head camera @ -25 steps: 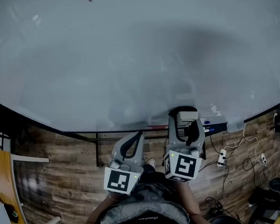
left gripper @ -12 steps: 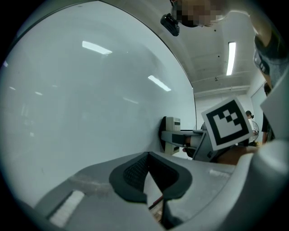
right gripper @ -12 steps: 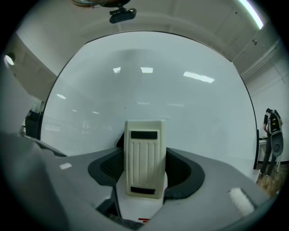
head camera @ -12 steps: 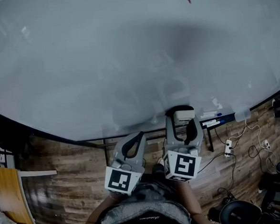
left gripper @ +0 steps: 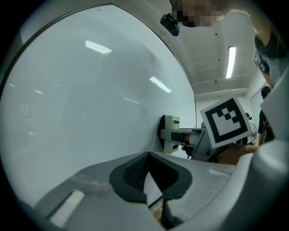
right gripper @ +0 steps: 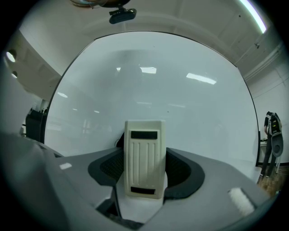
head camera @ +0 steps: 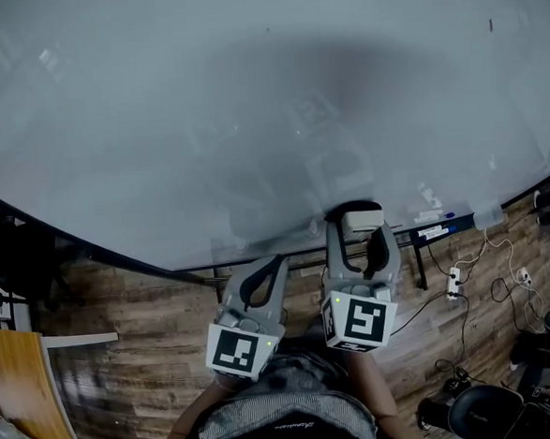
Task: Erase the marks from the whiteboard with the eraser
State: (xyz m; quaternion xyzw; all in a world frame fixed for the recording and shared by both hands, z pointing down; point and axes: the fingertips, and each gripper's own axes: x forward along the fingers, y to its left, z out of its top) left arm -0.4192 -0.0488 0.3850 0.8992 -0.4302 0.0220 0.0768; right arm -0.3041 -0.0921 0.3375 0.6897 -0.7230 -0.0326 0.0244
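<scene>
The right gripper (head camera: 361,234) clamps its fingers on the sides of a cream ribbed plastic eraser (right gripper: 143,153), whose felt face meets the lower part of the large white whiteboard (head camera: 203,125). Light and rigid, the eraser likely handles best gripped mid-body. The left gripper (head camera: 276,263) hangs beside it, fingers closed on nothing.
</scene>
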